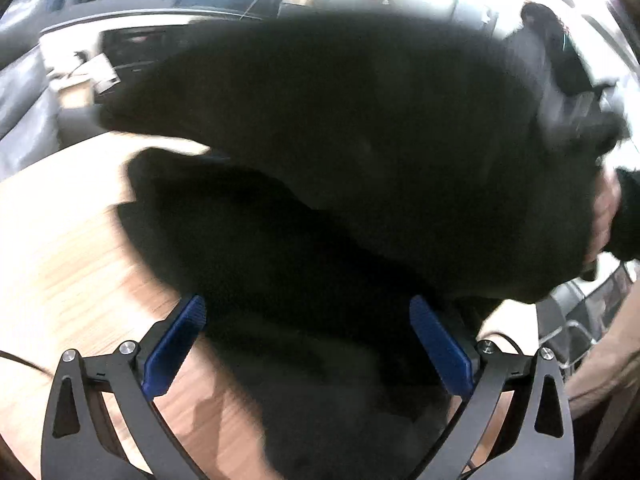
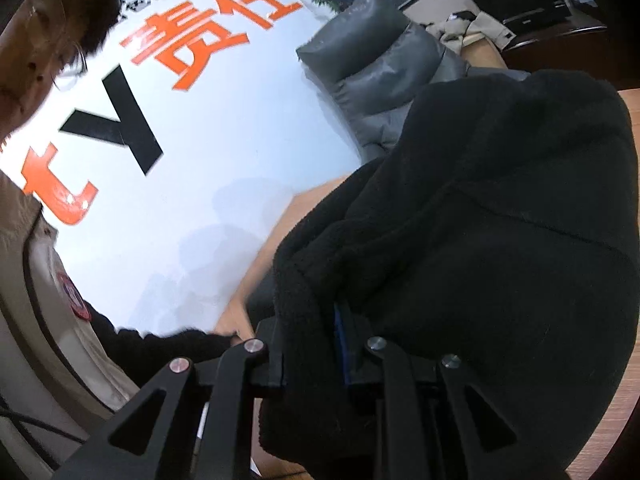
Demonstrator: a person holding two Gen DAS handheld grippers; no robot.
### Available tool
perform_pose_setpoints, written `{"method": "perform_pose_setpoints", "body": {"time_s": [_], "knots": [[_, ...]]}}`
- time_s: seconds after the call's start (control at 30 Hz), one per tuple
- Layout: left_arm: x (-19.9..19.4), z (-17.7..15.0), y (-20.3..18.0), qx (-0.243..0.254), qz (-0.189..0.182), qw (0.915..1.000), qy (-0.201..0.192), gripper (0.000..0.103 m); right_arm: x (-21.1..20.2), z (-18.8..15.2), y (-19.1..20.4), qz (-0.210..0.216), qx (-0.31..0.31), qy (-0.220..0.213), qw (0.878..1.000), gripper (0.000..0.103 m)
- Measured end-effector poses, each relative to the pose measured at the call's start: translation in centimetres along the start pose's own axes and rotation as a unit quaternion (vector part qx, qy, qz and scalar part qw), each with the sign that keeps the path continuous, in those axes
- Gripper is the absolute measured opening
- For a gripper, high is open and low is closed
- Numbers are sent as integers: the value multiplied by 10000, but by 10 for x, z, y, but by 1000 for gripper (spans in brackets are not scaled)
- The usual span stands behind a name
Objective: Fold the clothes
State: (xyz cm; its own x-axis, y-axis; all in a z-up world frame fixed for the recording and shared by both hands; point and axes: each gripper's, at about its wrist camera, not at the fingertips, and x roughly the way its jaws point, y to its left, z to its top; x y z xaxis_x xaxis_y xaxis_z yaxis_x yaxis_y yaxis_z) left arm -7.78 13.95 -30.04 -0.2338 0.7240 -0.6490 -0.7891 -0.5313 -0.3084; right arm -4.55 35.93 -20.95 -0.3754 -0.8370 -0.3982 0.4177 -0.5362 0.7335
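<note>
The left tongs point(image 1: 308, 344) are standing wide open, their blue pads point(image 1: 174, 350) well apart with nothing pinched between them. Just ahead of them and under them the black fleece point(image 1: 360, 128) is lying partly on the wooden tabletop point(image 1: 60, 240), while a large fold of it is hanging lifted and blurred in the air farther ahead and to the right. At the far right edge of that view a hand point(image 1: 604, 216) is showing beside the raised cloth.

The right tongs point(image 2: 310, 344) are closed on the fleece point(image 2: 500, 240): thick black pile is bunching between the two fingers, hiding most of one blue pad point(image 2: 341, 344). The garment is draping forward and to the right of these tongs, over the tabletop point(image 2: 632, 108). To their left a white wall point(image 2: 224, 152) with orange and black lettering is filling the view, and ahead of them a grey padded jacket point(image 2: 380, 68) is lying beyond the fleece.
</note>
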Motion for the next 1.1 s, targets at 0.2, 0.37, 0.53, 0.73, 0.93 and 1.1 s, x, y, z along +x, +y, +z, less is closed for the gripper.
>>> {"method": "perform_pose_setpoints", "body": {"time_s": [0.2, 0.37, 0.53, 0.73, 0.93, 1.1], "knots": [[-90, 17, 15, -177, 535, 9984, -57, 103, 48, -24, 10, -506, -783, 908, 9915, 19], [-145, 62, -12, -302, 605, 9971, -341, 103, 87, -47, 37, -1313, -2052, 1572, 9571, 20], [-87, 113, -22, -91, -53, 9992, -395, 103, 88, -65, 70, -1749, -2931, 1495, 9280, 54], [-17, 131, -41, 239, -830, 9960, 221, 103, 21, -63, 101, -1542, -2749, 938, 9444, 69], [29, 82, -50, 623, -681, 9913, 940, 103, -20, -58, 75, -1745, -2336, 1027, 9510, 72], [44, 49, -33, 1091, -358, 9894, 890, 103, 21, -61, 41, -1826, -2365, 1226, 9464, 67]]}}
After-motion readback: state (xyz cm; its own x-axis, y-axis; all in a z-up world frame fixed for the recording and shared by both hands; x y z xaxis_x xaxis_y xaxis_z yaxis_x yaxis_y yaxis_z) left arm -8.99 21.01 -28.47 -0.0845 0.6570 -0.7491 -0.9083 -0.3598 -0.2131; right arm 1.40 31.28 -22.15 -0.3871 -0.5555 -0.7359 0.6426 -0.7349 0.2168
